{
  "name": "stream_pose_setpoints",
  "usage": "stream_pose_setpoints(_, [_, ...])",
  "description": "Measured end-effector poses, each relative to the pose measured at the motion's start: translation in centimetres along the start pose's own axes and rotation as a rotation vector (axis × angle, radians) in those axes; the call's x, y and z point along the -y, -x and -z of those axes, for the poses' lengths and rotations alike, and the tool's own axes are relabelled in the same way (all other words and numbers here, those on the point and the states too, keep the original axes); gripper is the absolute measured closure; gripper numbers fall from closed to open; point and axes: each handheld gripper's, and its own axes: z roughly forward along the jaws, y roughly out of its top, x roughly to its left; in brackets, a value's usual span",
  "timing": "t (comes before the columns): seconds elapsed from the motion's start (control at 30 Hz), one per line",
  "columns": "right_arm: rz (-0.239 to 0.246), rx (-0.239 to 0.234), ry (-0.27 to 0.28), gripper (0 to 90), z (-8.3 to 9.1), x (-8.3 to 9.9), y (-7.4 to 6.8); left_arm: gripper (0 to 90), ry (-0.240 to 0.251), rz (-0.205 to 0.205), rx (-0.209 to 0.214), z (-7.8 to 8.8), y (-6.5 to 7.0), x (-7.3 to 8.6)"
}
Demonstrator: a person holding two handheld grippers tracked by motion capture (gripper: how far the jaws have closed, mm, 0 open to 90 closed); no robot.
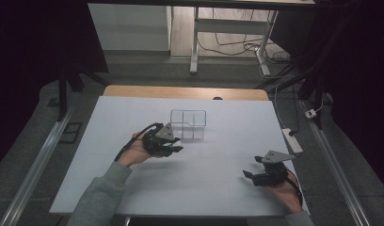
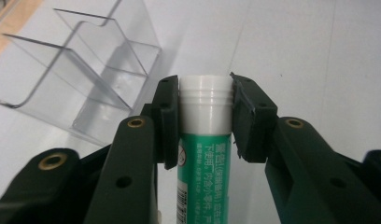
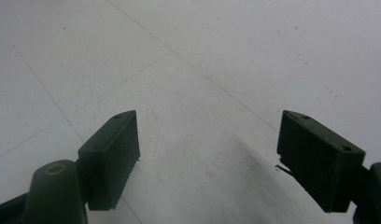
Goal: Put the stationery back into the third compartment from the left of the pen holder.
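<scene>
Just near-left of the clear acrylic organizer, left gripper clamps the green glue stick by its white cap: keep it vertical, centre over a compartment before releasing; right gripper idles unclenched.

Your high view looks forward and down over the whole white tabletop from well back. Each claw camera rides low and close, looking out along its own jaws. High and left views share the clear organizer.

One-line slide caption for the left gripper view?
Left gripper clamps a green glue stick by its white cap, beside the clear acrylic organizer.
</scene>
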Motion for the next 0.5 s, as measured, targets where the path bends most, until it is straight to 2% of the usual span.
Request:
stream_pose_setpoints(0.2, [0.001, 0.001, 0.001, 20.5, 0.0, 0.0, 0.0, 64.4, 0.050, 0.065, -0.028, 0.6, -0.6, 0.2])
stream_pose_setpoints(0.5, [0.003, 0.003, 0.000, 20.5, 0.0, 0.0, 0.0, 64.4, 0.130, 0.135, -0.053, 1.5, -1.0, 0.3])
